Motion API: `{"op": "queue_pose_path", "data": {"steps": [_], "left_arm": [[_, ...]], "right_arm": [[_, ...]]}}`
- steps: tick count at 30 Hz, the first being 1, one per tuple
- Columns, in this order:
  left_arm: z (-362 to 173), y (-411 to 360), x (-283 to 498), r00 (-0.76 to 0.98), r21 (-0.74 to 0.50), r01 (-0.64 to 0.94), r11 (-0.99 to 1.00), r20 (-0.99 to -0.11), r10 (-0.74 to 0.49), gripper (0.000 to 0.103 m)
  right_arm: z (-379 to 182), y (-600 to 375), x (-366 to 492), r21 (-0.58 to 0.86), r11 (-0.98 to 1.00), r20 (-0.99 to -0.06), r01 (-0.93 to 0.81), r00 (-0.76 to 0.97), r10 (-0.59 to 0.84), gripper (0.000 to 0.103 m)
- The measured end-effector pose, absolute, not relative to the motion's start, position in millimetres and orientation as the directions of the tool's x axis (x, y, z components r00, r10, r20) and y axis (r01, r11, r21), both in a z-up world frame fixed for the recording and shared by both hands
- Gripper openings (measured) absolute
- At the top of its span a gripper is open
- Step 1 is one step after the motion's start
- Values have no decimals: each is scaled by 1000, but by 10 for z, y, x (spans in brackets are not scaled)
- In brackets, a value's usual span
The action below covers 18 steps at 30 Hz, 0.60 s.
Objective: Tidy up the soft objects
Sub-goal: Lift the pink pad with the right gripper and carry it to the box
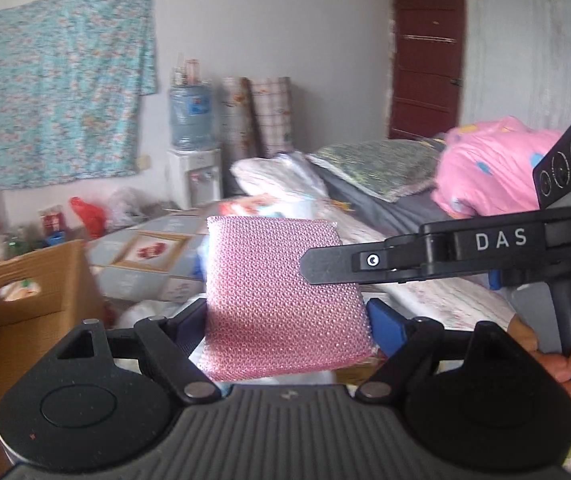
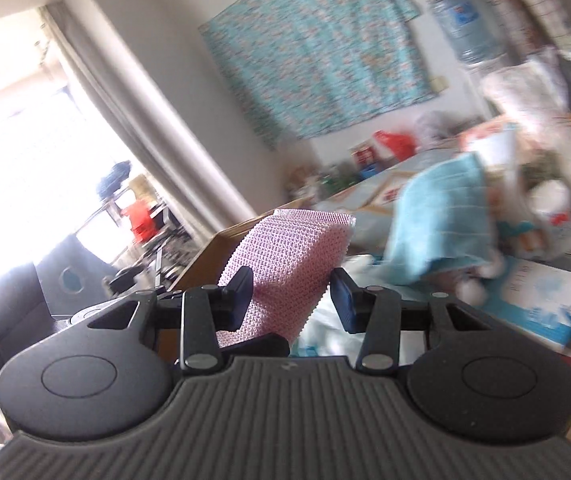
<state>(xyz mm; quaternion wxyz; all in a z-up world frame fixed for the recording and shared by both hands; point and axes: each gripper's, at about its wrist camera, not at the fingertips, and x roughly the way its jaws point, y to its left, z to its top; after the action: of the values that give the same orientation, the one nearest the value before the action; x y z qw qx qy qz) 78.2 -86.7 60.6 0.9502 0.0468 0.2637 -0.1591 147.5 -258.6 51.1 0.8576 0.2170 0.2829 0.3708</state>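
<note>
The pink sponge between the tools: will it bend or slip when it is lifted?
The pink sponge probably stays fairly flat: it stands up unsupported above the left tool. It looks light. Its bumpy mesh cover likely resists slipping, though the right tool touches one side only.

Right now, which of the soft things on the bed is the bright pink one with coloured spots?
The pink quilt, bunched at the bed's far right. The pillow beside it is dark green patterned, and the bagged bedding is whitish.

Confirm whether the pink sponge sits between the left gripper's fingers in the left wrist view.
Yes: the pink sponge fills the gap of the left gripper, with a finger against each of its sides.
</note>
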Motion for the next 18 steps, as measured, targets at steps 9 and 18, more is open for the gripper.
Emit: {"op": "queue_pose_path", "data": {"steps": [9,18], "left_arm": [[938,99,933,834,39,117,992,-547,-77,85],[911,1017,1816,711,-11,33,999,-702,-31,85]], "right_arm": [[1029,-1243,1978,590,522,-399,-616,340,852,43],[1081,-32,2806,560,566,-563,-605,223,796,43]]}}
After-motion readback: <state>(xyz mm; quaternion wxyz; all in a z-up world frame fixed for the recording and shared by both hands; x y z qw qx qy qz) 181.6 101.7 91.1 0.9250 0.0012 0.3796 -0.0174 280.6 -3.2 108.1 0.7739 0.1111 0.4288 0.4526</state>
